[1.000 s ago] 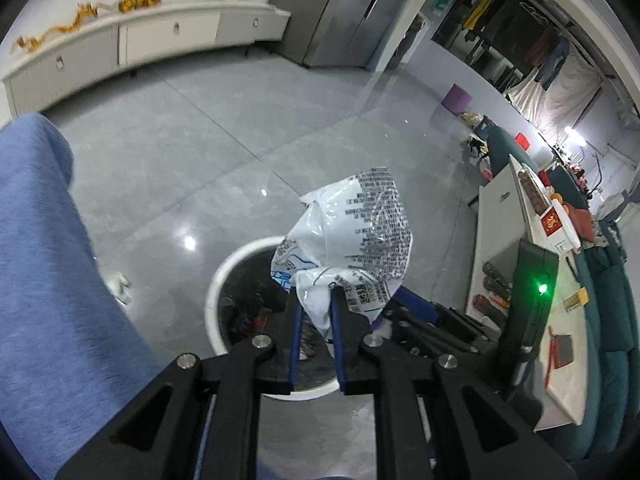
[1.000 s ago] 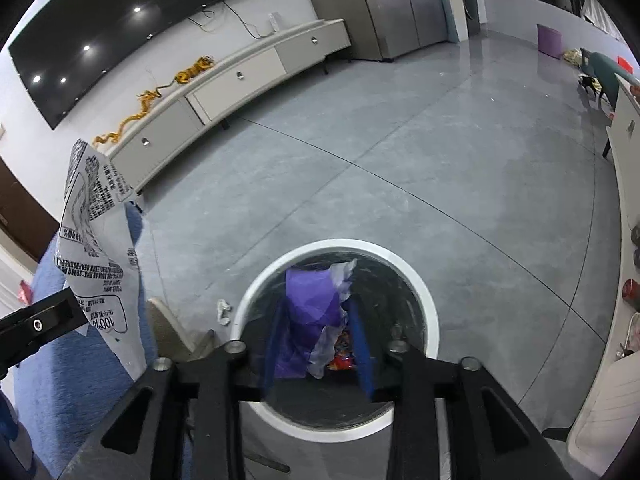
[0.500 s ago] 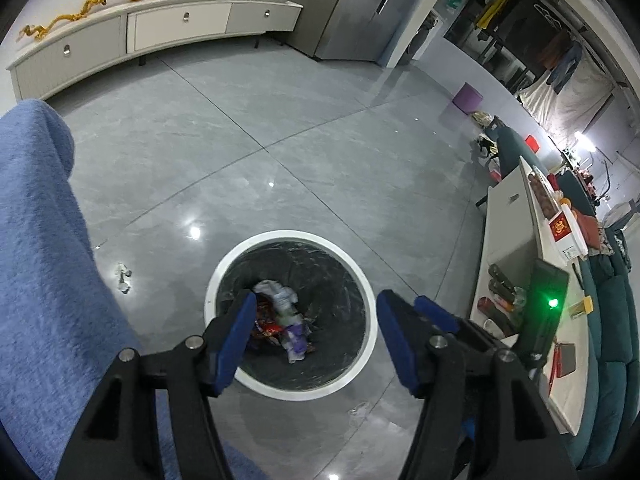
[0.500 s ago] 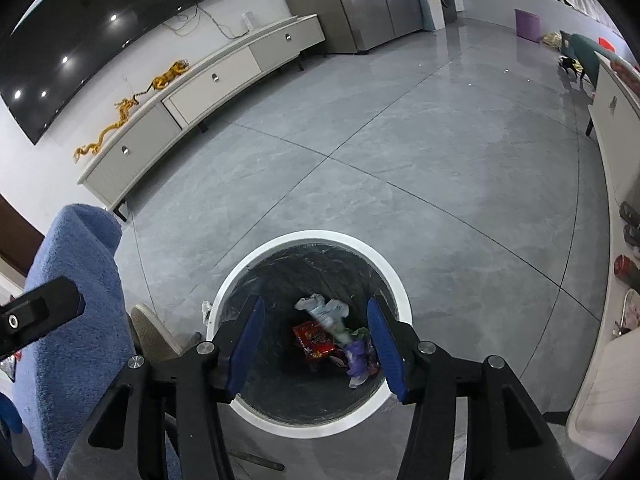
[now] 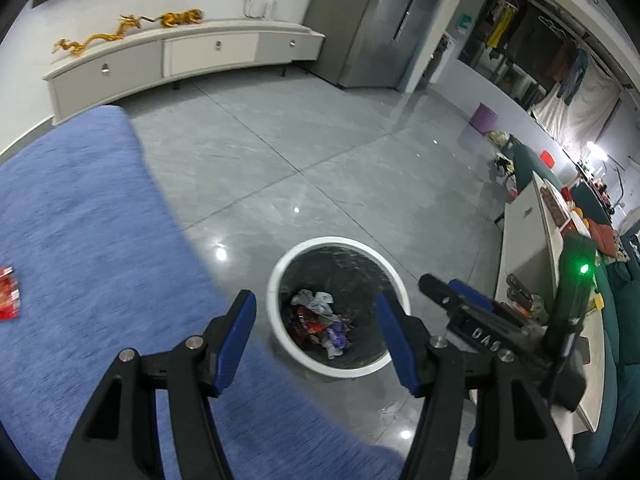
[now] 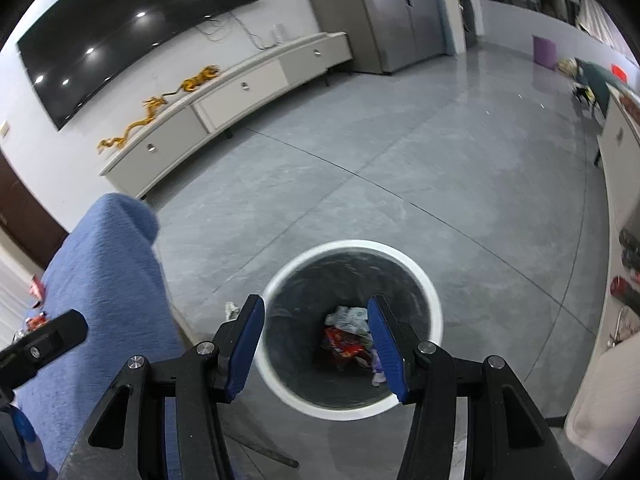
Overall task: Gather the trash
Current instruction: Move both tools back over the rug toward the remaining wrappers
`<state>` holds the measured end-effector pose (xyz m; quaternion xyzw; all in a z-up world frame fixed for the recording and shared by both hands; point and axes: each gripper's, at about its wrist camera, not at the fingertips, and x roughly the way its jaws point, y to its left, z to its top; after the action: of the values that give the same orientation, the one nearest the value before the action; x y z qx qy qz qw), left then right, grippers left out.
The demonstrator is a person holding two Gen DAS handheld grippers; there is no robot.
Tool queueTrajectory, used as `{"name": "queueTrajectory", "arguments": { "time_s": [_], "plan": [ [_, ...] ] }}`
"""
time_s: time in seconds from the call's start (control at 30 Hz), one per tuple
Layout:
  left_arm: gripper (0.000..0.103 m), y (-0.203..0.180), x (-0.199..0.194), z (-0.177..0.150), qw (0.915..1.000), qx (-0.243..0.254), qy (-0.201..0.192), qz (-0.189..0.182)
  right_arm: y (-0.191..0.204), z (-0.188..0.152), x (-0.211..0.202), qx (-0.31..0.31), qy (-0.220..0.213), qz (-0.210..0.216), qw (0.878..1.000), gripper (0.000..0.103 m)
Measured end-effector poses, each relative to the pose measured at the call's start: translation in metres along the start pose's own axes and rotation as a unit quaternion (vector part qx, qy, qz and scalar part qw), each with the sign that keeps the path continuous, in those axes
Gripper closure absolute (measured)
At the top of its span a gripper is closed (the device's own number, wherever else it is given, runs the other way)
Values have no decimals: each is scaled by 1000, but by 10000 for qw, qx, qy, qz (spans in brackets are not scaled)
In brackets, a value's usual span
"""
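Both grippers' jaws stand apart, empty, above the bin (image 5: pixel 280 276).

A round white trash bin (image 5: pixel 276 312) with a dark liner is standing upright on the grey floor, just beside the blue cloth. Crumpled trash (image 5: pixel 320 320) is lying at its bottom: white paper, a red wrapper and a purple scrap. Another red wrapper (image 5: pixel 8 294) is lying on the blue cloth.
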<state>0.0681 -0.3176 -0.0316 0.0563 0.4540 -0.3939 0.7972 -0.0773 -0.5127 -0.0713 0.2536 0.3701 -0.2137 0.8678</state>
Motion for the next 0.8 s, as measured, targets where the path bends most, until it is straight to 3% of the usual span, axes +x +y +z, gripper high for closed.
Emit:
{"name": "queueTrajectory", "arguments": {
  "time_s": [0.33, 0.8],
  "plan": [
    [42, 71, -65, -29, 9973, -279, -505, 449, 95, 1, -25, -960, -179, 369, 9945, 51],
    [36, 167, -147, -100, 9836, -597, -986, 1386, 207, -39, -11, -2019, 151, 896, 9752, 50]
  ]
}}
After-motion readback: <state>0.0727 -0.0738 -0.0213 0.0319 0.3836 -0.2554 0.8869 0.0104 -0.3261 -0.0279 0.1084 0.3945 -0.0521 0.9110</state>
